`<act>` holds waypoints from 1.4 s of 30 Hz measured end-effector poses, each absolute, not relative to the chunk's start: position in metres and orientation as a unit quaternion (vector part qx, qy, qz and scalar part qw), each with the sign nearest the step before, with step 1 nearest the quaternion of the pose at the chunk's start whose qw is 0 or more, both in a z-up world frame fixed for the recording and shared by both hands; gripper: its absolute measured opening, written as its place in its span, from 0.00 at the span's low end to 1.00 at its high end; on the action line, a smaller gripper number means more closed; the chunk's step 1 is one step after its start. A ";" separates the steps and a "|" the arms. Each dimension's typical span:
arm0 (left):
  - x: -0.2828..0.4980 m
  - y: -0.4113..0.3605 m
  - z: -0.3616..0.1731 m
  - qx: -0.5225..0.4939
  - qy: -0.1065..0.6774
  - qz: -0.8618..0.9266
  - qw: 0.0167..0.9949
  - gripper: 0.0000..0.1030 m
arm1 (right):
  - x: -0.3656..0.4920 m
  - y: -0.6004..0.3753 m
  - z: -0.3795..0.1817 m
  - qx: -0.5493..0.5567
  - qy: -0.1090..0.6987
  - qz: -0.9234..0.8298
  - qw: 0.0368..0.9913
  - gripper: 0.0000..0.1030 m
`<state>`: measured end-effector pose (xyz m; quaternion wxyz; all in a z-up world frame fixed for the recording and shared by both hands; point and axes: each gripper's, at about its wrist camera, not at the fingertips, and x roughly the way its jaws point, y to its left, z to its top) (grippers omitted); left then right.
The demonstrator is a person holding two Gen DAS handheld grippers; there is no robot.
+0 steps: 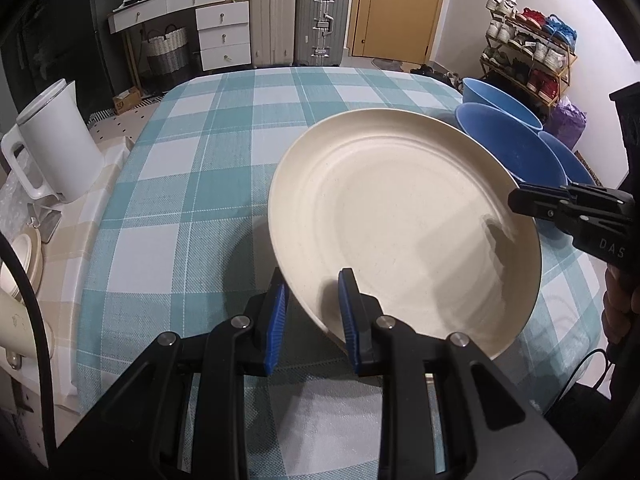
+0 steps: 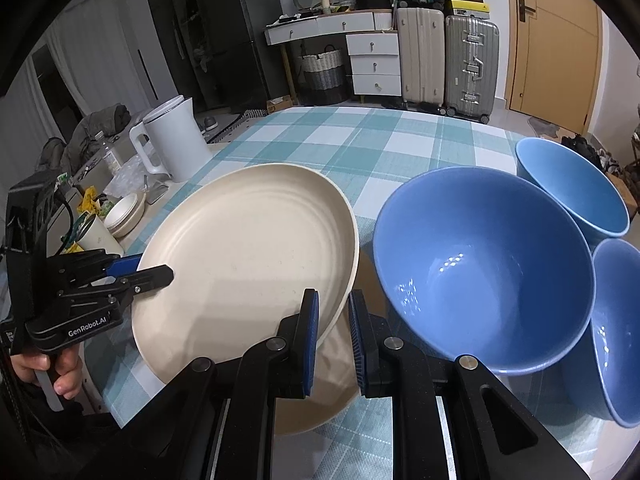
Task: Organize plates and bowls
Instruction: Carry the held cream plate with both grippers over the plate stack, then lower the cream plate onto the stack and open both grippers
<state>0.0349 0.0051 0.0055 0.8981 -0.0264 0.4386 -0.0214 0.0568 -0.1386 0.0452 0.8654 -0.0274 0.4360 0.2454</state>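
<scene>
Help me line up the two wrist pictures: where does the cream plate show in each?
Left wrist view: the cream plate fills the centre-right, tilted, its near rim between the left hand-held gripper pads.
Right wrist view: the cream plate sits centre-left, its right rim at the right hand-held gripper.
Shared landmark: the white kettle, left of the plate in both.

Plate (image 2: pixel 248 248) sits left of three clustered bowls (image 2: pixel 480 264) on the table (image 2: pixel 360 140) – kettle (image 2: pixel 176 144) far left
</scene>
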 end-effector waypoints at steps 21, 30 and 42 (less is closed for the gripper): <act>0.036 -0.015 -0.016 0.005 0.448 -0.017 0.894 0.21 | 0.043 -0.143 0.023 -0.037 0.448 0.220 0.866 0.16; 0.039 -0.025 -0.022 0.024 0.454 -0.016 0.890 0.21 | 0.040 -0.150 0.019 -0.032 0.452 0.207 0.867 0.16; 0.043 -0.030 -0.027 0.048 0.460 -0.011 0.887 0.22 | 0.039 -0.146 0.012 -0.041 0.456 0.200 0.866 0.16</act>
